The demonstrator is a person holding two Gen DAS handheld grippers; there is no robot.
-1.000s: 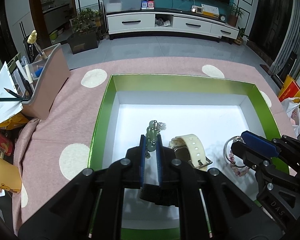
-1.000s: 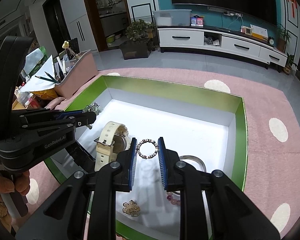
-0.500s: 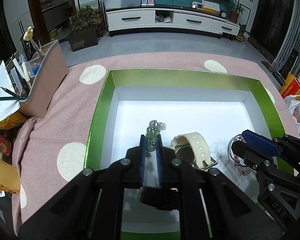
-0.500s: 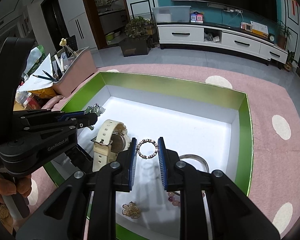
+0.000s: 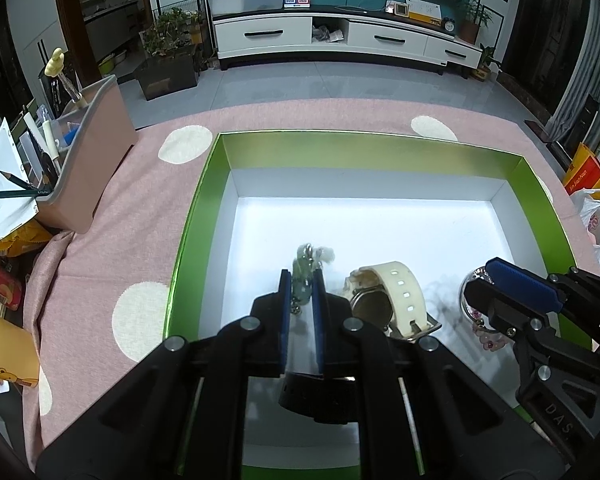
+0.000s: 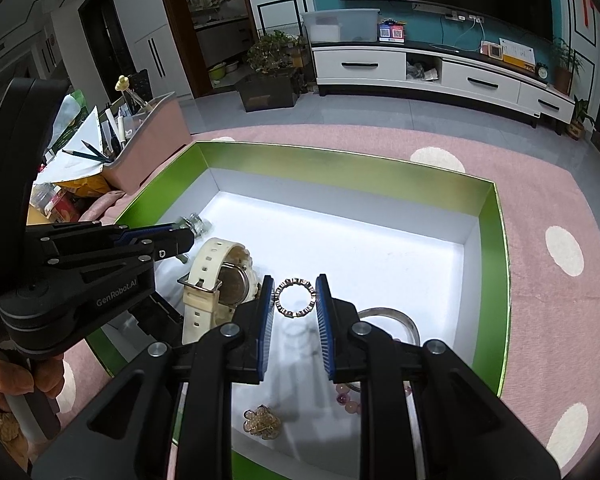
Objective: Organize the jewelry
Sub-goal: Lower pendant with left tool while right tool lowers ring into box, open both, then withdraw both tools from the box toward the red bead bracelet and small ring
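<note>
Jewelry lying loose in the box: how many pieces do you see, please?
4: watch beside the left gripper, bangle and beads behind the right gripper, gold charm nearest. Others may be hidden.

bead bracelet (image 6: 350, 394): mostly hidden behind right tongs | green pendant (image 5: 305, 276): blurred, details unclear

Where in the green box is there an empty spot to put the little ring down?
The far half of the green box is bare white floor, up to the back wall and the right wall. It is crowded near you: the cream watch, silver bangle, pink beads, gold flower charm and both grippers.
</note>
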